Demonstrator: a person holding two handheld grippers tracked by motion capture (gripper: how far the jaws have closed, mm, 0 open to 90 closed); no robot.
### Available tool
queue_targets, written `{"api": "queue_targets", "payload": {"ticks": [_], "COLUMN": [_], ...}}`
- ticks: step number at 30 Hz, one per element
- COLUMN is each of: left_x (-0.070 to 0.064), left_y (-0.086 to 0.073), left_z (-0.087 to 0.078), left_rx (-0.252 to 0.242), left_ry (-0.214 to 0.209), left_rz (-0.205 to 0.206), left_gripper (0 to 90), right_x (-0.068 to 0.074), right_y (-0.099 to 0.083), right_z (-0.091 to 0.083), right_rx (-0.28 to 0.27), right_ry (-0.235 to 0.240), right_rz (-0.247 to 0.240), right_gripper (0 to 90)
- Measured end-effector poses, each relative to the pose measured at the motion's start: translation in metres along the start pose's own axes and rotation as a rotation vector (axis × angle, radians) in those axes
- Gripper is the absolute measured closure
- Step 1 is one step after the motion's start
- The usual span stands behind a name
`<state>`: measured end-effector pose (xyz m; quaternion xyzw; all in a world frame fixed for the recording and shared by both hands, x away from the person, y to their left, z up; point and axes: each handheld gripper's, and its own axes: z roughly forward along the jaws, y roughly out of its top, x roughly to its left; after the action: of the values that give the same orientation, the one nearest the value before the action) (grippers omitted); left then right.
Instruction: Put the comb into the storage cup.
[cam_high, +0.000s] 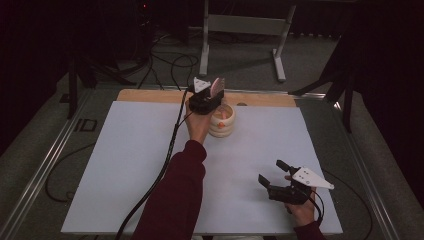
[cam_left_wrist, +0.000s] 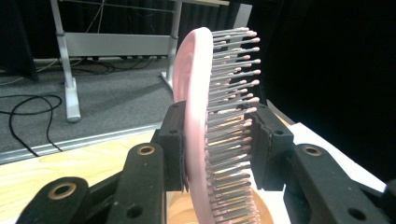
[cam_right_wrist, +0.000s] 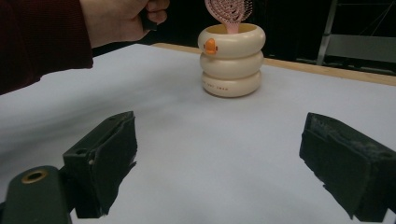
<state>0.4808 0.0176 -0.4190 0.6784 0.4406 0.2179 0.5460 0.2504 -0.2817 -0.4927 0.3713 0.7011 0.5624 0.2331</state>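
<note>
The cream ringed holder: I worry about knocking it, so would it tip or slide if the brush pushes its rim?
The cream ringed holder looks squat with a broad base, so it probably slides rather than tips. The pink hairbrush, clamped in the left gripper, looks stiff, so pushes would carry through.

one hairbrush (cam_left_wrist: 205, 116), one ringed holder (cam_right_wrist: 231, 60)

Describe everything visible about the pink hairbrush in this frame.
The pink hairbrush has a rounded, glossy plastic-looking head with rows of thin grey bristles ending in small pink tips. It stands roughly upright, edge-on in the left gripper view. The left gripper is shut on it, one black jaw against its smooth back and the other against the bristles. Its lower end dips into the open top of the cream ringed holder, which stands on the white table near the far edge; its handle is hidden.
</note>
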Motion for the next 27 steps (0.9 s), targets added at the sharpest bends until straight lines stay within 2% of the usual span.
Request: {"api": "queue_targets", "payload": {"ticks": [12, 27], "left_x": [0.005, 0.015], "left_y": [-0.001, -0.005], "left_z": [-0.001, -0.003], "left_rx": [0.009, 0.033], "left_ry": [0.000, 0.023], "left_rz": [-0.001, -0.005], "left_gripper": [61.8, 59.1], "right_x": [0.000, 0.000], "right_y": [0.000, -0.001], "right_z": [0.001, 0.002], "right_rx": [0.000, 0.001], "right_ry": [0.003, 0.004], "right_rz": [0.001, -0.003], "right_gripper": [10.8, 10.8]}}
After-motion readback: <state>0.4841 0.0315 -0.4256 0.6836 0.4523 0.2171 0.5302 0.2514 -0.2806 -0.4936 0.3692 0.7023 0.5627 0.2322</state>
